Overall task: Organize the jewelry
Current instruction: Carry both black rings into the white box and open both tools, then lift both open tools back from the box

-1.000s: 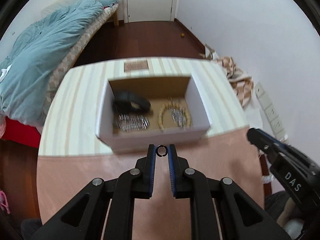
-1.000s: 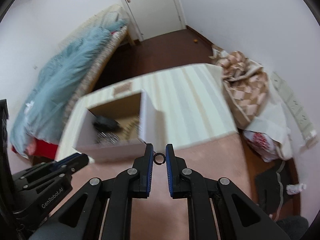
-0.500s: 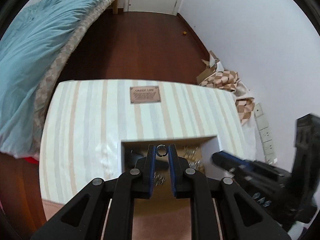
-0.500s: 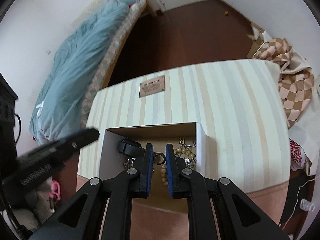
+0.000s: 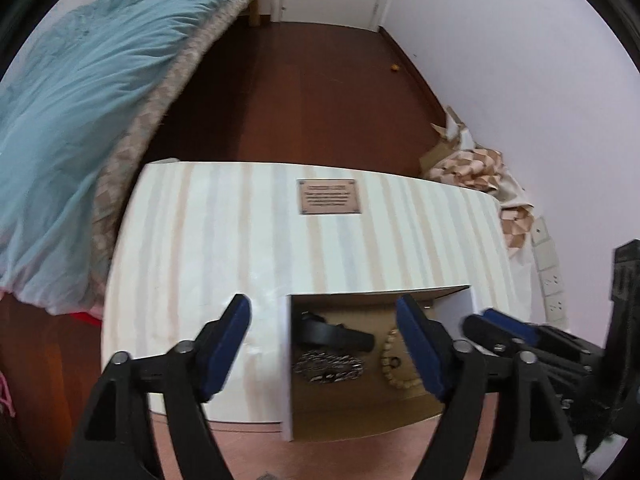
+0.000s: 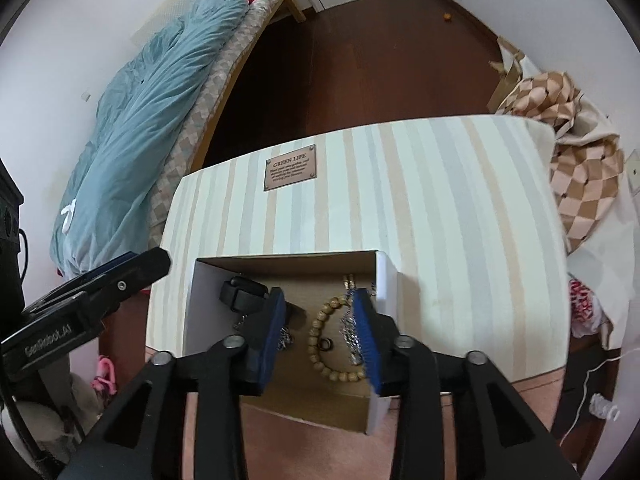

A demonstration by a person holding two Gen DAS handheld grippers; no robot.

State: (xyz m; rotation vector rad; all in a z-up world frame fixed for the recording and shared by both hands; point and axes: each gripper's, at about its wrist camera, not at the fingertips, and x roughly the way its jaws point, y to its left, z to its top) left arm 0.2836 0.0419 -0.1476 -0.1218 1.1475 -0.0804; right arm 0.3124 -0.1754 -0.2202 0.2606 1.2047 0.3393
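Note:
An open white box [image 5: 286, 344] with a brown inside stands on the striped table top [image 5: 224, 240]. It holds a black strap [image 5: 336, 332], a heap of silver chains [image 5: 328, 366] and a wooden bead bracelet [image 5: 386, 354]. A small dark ring [image 6: 325, 345] lies inside the bead bracelet [image 6: 340, 376]. My left gripper [image 5: 322, 302] hangs over the box, its jaws opening wide with nothing between them. My right gripper [image 6: 319, 296] is above the box [image 6: 385, 276] too. Its jaws are opening and nothing is pinched in them. The black strap [image 6: 244, 292] lies to its left.
A brown plaque [image 6: 290, 172] sits on the striped top near its far edge. A bed with a blue duvet [image 5: 80, 92] stands at the left over the dark wood floor. Checked fabric [image 6: 576, 184] is heaped by the right wall. Pink cloth covers the near part of the table.
Both grippers moved forward from the near edge to above the box, each pinching a small dark ring. Now both have opened and the rings are out of the jaws.

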